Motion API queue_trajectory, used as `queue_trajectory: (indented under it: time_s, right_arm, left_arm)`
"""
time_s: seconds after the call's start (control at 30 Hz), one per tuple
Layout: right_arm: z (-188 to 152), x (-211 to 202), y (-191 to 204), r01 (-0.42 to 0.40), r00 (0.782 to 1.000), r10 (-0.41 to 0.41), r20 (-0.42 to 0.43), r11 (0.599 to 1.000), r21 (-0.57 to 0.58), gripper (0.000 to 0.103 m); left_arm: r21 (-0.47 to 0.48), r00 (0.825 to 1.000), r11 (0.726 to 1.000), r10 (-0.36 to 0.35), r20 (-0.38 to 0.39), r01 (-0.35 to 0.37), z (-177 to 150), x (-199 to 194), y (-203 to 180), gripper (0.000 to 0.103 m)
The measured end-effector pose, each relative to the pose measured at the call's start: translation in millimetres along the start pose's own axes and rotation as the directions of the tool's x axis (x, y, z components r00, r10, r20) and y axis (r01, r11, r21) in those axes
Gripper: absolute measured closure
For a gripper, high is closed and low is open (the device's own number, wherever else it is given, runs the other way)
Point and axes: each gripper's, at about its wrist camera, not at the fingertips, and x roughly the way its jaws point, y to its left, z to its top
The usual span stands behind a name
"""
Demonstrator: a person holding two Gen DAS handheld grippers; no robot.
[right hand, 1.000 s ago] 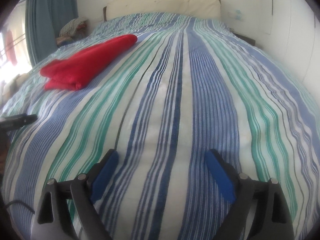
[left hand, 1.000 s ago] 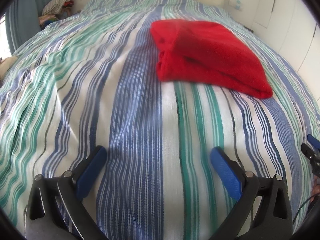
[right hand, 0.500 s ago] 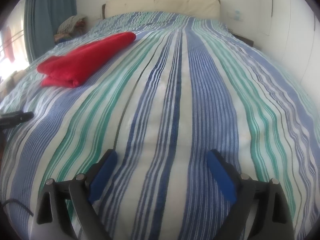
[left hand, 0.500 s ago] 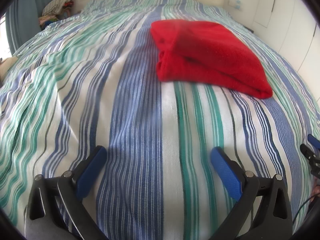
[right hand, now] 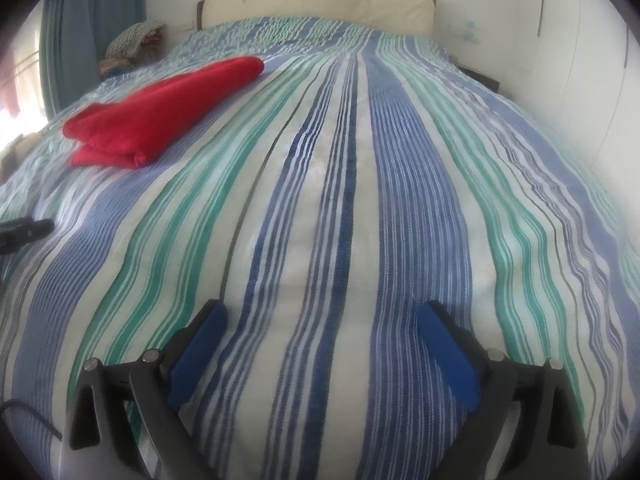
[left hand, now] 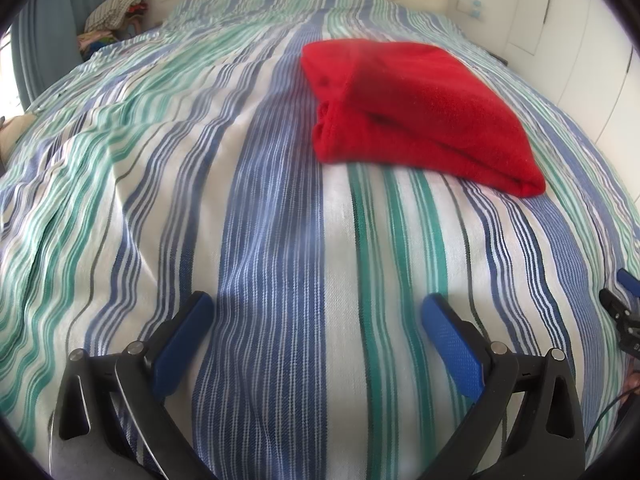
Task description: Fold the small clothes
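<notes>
Both claws tilt down over the blue, green and white striped woven bedspread [left hand: 272, 240]. The left gripper [left hand: 316, 312] gapes empty; the right gripper [right hand: 322, 322] is opening, nothing between its pads. Farther off, well apart from both, lies the folded red fleece garment [left hand: 420, 108].

Pile of clothes [left hand: 116, 12]: we see a heap beside the bed's far left corner, too small and jumbled to sort into separate garments.
Right gripper [left hand: 624, 312]: in the left wrist view only its tip shows, cut off by the right edge.
Left gripper [right hand: 24, 230]: in the right wrist view we see one dark tip at the left edge.
Wall fitting [left hand: 474, 5]: too blurred to identify.
</notes>
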Motion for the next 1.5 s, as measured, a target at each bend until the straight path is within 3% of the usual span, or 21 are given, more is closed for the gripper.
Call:
queue_trajectory:
  time_s: [1.5]
  right_arm:
    - [7.0, 9.6, 0.2, 0.040, 0.998, -0.040, -0.041, 0.999, 0.003, 0.002]
  left_arm:
    - [0.003, 1.000, 1.000, 0.004, -0.002, -0.004, 1.2, 0.5, -0.8, 0.000]
